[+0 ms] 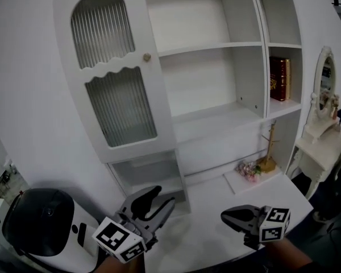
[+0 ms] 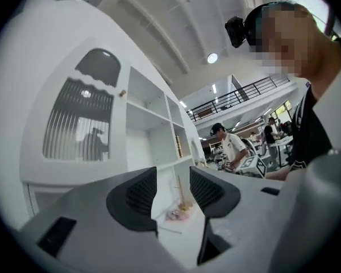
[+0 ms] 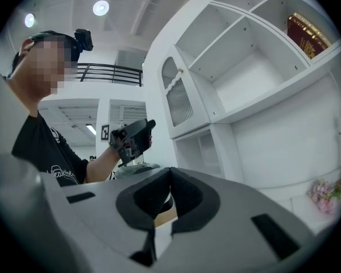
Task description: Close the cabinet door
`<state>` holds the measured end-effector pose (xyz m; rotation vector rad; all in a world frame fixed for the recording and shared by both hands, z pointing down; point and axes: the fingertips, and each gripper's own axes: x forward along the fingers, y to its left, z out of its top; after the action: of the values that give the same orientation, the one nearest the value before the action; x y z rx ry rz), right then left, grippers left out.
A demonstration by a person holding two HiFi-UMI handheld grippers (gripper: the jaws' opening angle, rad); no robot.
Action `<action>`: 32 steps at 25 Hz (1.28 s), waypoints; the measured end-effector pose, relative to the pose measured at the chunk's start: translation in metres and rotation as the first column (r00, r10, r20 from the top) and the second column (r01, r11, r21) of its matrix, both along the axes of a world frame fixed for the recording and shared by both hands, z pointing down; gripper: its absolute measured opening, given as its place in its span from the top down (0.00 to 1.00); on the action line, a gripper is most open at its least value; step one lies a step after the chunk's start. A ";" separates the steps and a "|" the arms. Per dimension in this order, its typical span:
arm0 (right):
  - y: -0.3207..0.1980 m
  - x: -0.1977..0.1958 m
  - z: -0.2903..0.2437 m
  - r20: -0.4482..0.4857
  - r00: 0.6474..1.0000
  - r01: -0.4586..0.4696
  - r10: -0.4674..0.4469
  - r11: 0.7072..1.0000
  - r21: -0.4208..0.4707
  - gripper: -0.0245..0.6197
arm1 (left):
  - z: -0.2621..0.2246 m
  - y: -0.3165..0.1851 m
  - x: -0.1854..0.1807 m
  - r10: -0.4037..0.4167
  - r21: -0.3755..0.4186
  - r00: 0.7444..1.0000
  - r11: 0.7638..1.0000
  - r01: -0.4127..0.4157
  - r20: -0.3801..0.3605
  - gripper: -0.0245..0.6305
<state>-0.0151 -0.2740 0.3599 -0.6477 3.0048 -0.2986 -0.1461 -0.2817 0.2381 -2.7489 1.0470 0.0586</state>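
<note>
Cabinet door [image 1: 116, 67] isn't over the shelves [image 1: 216, 47]. It stands open to their left, with the knob [image 1: 147, 57] on the edge nearest them. Left hand-held gripper [image 1: 161, 199] is below the door, jaws spread, nothing between them. Right hand-held gripper [image 1: 226, 214] is below and to the right of the door, jaws pressed together, empty. Risks: a push on the ribbed panels [image 1: 120, 107] loads the weak part, a hard shove slams or rebounds, and a jaw left at the closing edge gets pinched.

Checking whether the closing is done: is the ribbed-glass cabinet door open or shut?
Open. The cabinet door stands swung out leftward, leaving the shelves behind it exposed.
</note>
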 end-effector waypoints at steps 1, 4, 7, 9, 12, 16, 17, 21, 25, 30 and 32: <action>0.007 -0.003 0.000 -0.004 1.000 -0.007 0.007 1.000 -0.001 0.96 | 0.019 0.011 0.003 0.027 -0.045 1.000 0.999 -0.027 -0.016 0.68; 0.028 -0.012 -0.005 0.001 1.000 -0.005 0.005 1.000 0.002 0.95 | 0.068 0.045 0.014 0.096 -0.162 0.991 0.981 -0.110 -0.092 0.68; 0.047 -0.028 0.002 0.007 1.000 0.005 -0.005 1.000 0.004 0.95 | 0.107 0.070 0.016 0.117 -0.253 0.980 0.955 -0.156 -0.162 0.69; 0.061 -0.041 0.017 0.005 1.000 0.024 -0.024 1.000 -0.016 0.95 | 0.129 0.082 0.014 0.101 -0.284 0.976 0.946 -0.154 -0.192 0.73; 0.077 -0.052 0.034 -0.007 0.999 0.044 -0.044 0.998 -0.037 0.96 | 0.153 0.098 0.013 0.060 -0.323 0.974 0.938 -0.130 -0.216 0.87; 0.090 -0.057 0.029 0.007 0.999 0.050 -0.050 0.999 -0.005 0.95 | 0.162 0.115 0.002 0.002 -0.362 0.965 0.927 -0.100 -0.263 0.94; 0.094 -0.059 0.027 0.008 0.999 0.052 -0.053 0.999 0.003 0.96 | 0.163 0.119 -0.001 -0.011 -0.357 0.967 0.931 -0.083 -0.254 0.96; 0.110 -0.067 0.035 0.000 0.998 0.063 -0.063 0.998 0.007 0.95 | 0.164 0.132 -0.004 -0.034 -0.323 0.981 0.946 -0.029 -0.189 0.96; 0.115 -0.071 0.045 -0.009 0.998 0.066 -0.066 0.998 -0.016 0.95 | 0.168 0.142 -0.006 -0.028 -0.328 0.980 0.944 -0.039 -0.199 0.96; 0.122 -0.075 0.055 -0.007 0.998 0.070 -0.070 0.996 -0.047 0.95 | 0.184 0.145 -0.016 -0.059 -0.359 0.979 0.933 -0.016 -0.196 0.96; 0.122 -0.075 0.058 -0.013 0.998 0.064 -0.065 0.997 -0.053 0.95 | 0.188 0.144 -0.018 -0.061 -0.360 0.980 0.933 -0.011 -0.187 0.96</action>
<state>-0.0901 -0.1521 0.4175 -0.5602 3.0461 -0.3790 -0.1636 -0.1373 0.4265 -3.1087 1.2541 0.1507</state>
